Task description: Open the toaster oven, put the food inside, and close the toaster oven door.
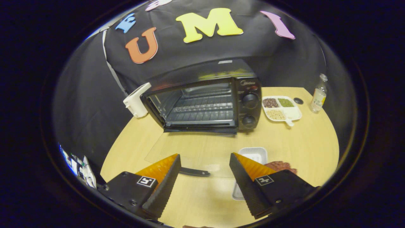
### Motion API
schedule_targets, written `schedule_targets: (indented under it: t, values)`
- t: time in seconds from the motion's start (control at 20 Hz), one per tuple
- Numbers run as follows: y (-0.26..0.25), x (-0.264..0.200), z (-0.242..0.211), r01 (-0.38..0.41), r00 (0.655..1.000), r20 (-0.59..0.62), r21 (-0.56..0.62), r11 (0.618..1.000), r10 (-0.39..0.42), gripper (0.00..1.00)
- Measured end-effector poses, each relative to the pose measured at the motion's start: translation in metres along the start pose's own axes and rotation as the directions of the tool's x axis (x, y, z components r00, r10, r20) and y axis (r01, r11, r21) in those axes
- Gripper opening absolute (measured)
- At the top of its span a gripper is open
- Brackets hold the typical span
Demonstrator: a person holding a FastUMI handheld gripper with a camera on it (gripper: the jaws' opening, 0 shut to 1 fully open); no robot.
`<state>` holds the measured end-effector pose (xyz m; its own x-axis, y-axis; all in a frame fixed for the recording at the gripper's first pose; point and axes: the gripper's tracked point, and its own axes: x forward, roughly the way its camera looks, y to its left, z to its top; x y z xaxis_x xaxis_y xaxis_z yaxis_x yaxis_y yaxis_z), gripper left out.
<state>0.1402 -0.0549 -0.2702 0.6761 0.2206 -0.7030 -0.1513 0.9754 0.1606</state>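
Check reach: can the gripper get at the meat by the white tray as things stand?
Probably yes. The gripper is open with nothing between its fingers, and the meat lies on the table beside the white tray, partly behind one finger. It needs to shift sideways first.

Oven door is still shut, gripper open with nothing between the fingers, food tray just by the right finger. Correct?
Not quite: the gripper view shows the toaster oven with its glass door already folded down flat onto the table. The rest holds: the gripper is open and empty, and the white tray lies by its right finger.
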Motion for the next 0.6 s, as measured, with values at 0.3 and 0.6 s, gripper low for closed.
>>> schedule_targets:
  t: [0.3, 0.6]
  values:
    - [-0.079, -0.035, -0.001, 0.026, 0.997, -0.081, 0.056, 0.998, -0.022, 0.98]
    - [-0.132, -0.025, -0.022, -0.01, 0.988, -0.152, 0.175, 0.985, 0.037, 0.86]
